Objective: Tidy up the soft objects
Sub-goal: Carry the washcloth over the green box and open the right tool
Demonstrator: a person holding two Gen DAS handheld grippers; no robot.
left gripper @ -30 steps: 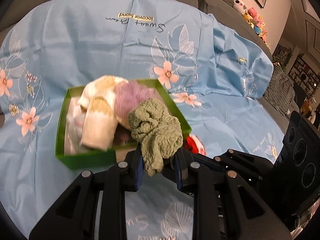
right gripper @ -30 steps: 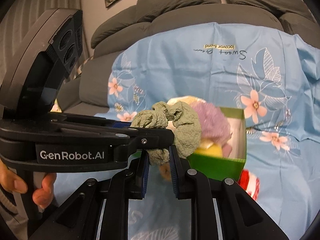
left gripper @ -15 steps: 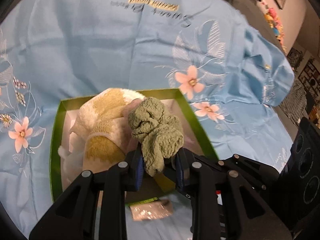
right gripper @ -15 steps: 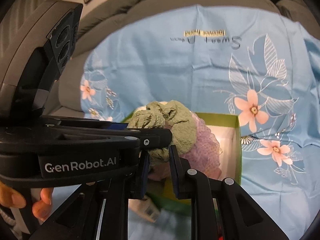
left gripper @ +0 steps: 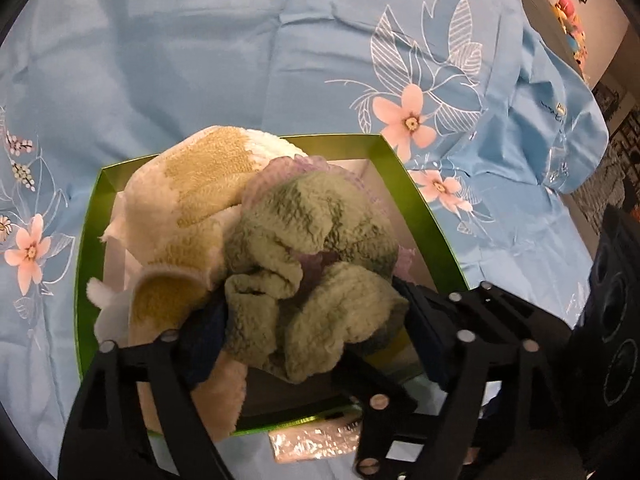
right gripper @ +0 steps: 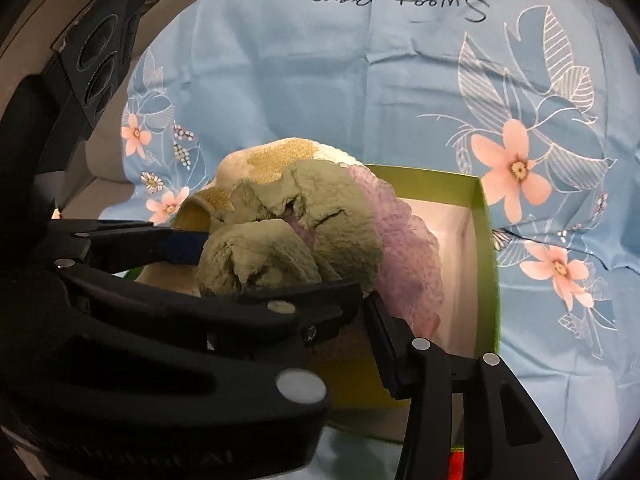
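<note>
A crumpled green cloth (left gripper: 312,276) lies in the green box (left gripper: 86,256), on top of a purple mesh cloth (left gripper: 280,168) and beside a cream-and-tan towel (left gripper: 188,200). My left gripper (left gripper: 316,320) is open, its fingers spread wide on both sides of the green cloth. In the right wrist view the green cloth (right gripper: 296,236) rests on the purple cloth (right gripper: 408,252) in the box (right gripper: 486,248). My right gripper (right gripper: 320,320) is open; its right finger (right gripper: 384,344) stands at the box's near wall, its left finger hidden behind the left gripper.
The box sits on a blue flowered sheet (left gripper: 200,60) over a grey sofa. A clear wrapped packet (left gripper: 312,444) lies in front of the box. Something red (right gripper: 456,464) shows at the box's near right corner. Plush toys (left gripper: 568,4) are far right.
Both grippers moved forward and down over the box. Both sets of jaws opened, and the green cloth dropped onto the pile in the box.
</note>
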